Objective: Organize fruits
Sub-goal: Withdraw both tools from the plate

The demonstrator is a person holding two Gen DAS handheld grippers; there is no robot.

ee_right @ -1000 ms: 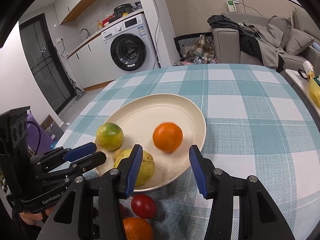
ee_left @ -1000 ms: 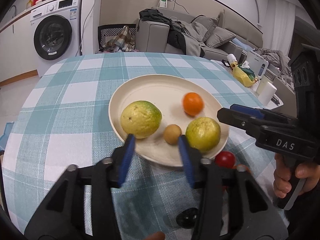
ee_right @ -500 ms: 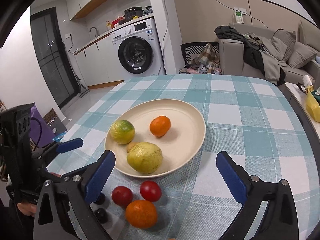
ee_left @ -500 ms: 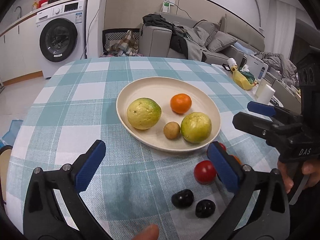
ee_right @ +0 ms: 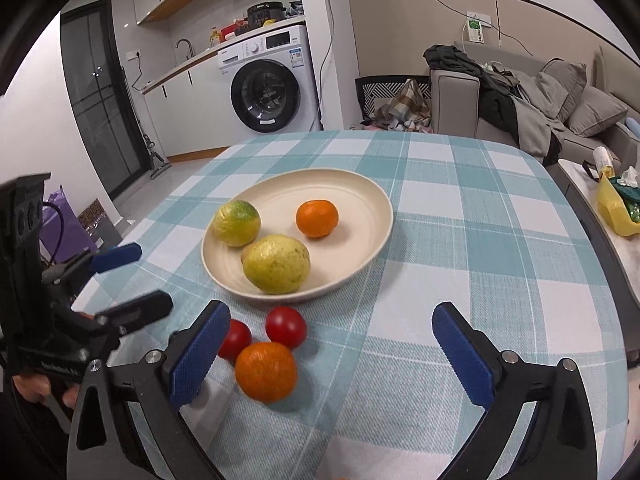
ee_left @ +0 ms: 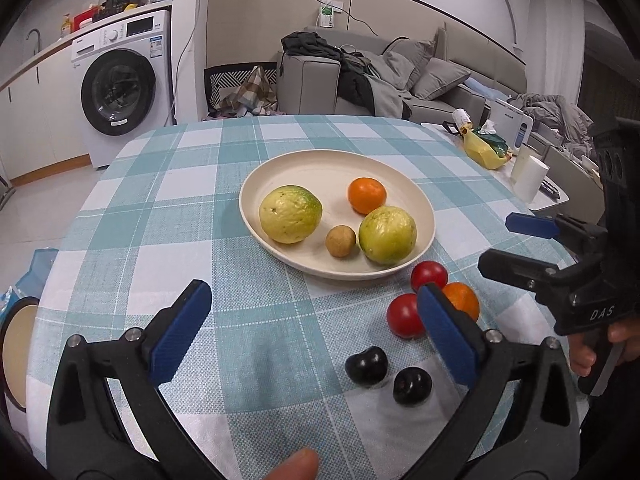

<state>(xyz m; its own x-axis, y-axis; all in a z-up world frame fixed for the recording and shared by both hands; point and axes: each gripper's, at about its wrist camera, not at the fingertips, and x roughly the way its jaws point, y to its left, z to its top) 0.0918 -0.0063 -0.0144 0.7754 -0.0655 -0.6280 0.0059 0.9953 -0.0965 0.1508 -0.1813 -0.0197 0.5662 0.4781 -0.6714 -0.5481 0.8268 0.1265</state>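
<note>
Legible writing: white letters "DAS" on the body of the right gripper (ee_left: 520, 248) as seen from the left wrist view; the corresponding white text on the left gripper (ee_right: 132, 276) in the right wrist view is too blurred to read. Labels on the washing machine (ee_left: 120, 84) front panel and the wall unit near the socket are too small to make out. Both grippers have blue-padded jaws spread wide with nothing between them; each hangs above the checked tablecloth (ee_left: 160, 208) on the near side of the plate. Cream plate (ee_left: 332, 164) sits near table centre and holds four fruits: a yellow-green guava (ee_left: 290, 214) at left, long axis running roughly left-right with its greener end toward the right; a second guava (ee_left: 387, 235) at right, nearly round, long axis not determinable; a small orange (ee_left: 367, 195) behind them; a small brown round fruit (ee_left: 340, 241) between the two guavas, just beside the right one. Off the plate, on the cloth near its front-right rim: two red tomatoes (ee_left: 404, 315), a second orange (ee_right: 265, 371) touching or just beside them, and two dark, near-black fruits (ee_left: 366, 365) closer to the camera, just beside one another. A fingertip (ee_left: 296, 465) shows at the bottom edge of the left wrist view.
</note>
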